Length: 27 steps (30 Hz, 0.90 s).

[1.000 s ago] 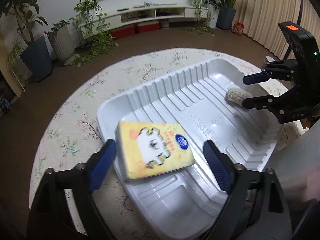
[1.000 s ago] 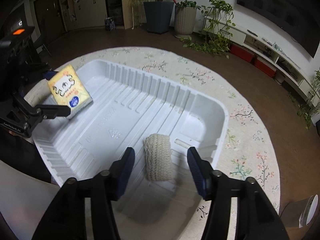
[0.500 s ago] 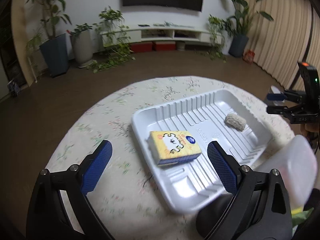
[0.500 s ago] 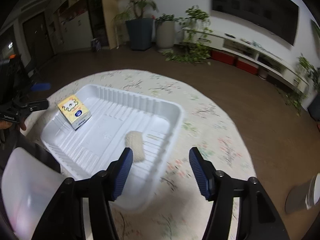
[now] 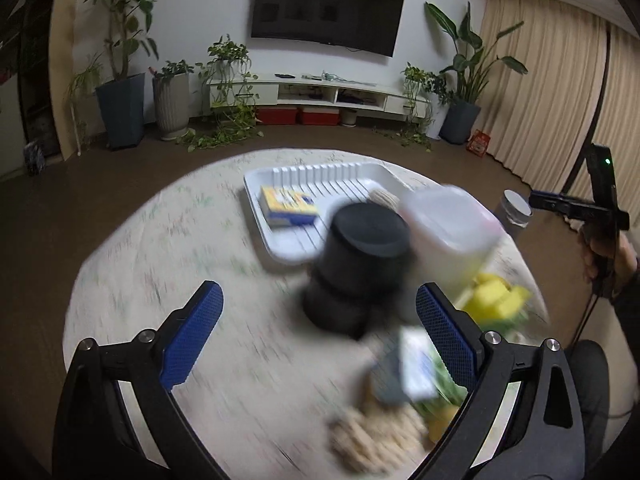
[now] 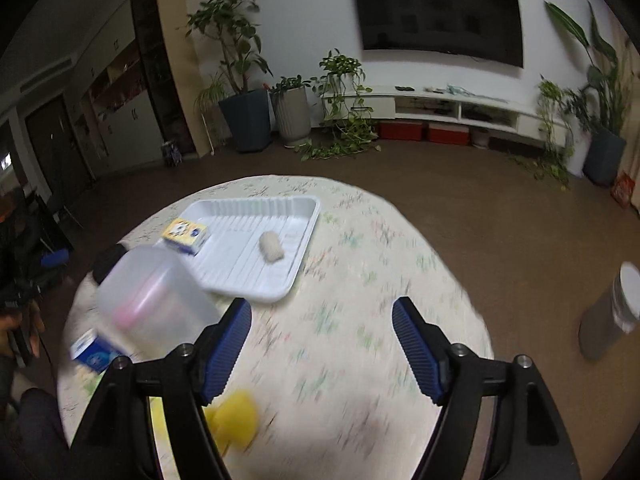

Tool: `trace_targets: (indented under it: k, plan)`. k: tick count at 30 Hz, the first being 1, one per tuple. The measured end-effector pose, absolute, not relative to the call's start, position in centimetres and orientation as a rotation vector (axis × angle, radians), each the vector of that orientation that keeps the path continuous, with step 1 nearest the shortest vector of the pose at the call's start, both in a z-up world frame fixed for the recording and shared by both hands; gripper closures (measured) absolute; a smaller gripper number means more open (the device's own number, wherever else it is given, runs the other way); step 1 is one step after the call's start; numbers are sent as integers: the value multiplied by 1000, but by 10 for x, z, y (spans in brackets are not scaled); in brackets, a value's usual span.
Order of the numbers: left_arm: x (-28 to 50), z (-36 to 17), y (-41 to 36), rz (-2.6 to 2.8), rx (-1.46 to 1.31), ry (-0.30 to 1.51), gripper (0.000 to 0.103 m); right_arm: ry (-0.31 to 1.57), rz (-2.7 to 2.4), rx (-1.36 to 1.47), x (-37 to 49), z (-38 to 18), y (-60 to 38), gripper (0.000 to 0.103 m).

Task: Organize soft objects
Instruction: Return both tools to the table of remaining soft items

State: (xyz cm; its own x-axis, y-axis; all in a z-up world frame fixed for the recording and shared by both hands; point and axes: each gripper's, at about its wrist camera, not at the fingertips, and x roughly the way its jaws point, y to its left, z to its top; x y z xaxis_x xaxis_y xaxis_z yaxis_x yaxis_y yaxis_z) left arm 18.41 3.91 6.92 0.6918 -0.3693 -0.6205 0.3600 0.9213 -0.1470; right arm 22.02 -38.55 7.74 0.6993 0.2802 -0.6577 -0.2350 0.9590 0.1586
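A white ribbed tray (image 5: 304, 170) (image 6: 298, 210) lies at the far side of the round table. In it lie a yellow tissue pack (image 5: 288, 205) (image 6: 185, 234) and a beige knitted roll (image 6: 271, 246) (image 5: 385, 199). My left gripper (image 5: 318, 330) is open and empty, well back from the tray, above a black cylinder (image 5: 358, 268). My right gripper (image 6: 322, 344) hangs over bare tablecloth with its jaws opening and nothing between them. Near the front edge lie a yellow soft thing (image 5: 496, 294) (image 6: 236, 420), a blue-and-white pack (image 5: 416, 364) (image 6: 94, 352) and a beige knitted piece (image 5: 376, 436).
A translucent plastic container (image 5: 448, 228) (image 6: 154, 300) stands next to the black cylinder. A grey can (image 5: 516, 210) (image 6: 610, 312) stands at the table's right edge. A person's hand (image 5: 600, 248) holds the right gripper. Potted plants and a TV shelf line the far wall.
Both grippers drew back and up from the tray, leaving the tissue pack and the knitted roll in it. The right jaws widened. The container, cylinder and front objects came into view.
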Motion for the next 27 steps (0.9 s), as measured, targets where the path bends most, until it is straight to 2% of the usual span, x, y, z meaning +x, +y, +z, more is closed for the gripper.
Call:
trace_targets:
  k: [7, 12, 15, 27]
  plan:
    - [95, 43, 5, -400, -52, 692, 5, 782, 303, 104, 120, 49, -350, 26]
    - [66, 16, -16, -377, -60, 709, 4, 851, 267, 154, 73, 13, -319, 26]
    - [62, 4, -23, -360, -50, 736, 5, 830, 247, 58, 58, 11, -292, 26]
    - [56, -6, -60, -435, -43, 722, 5, 854, 175, -4, 51, -13, -262, 26]
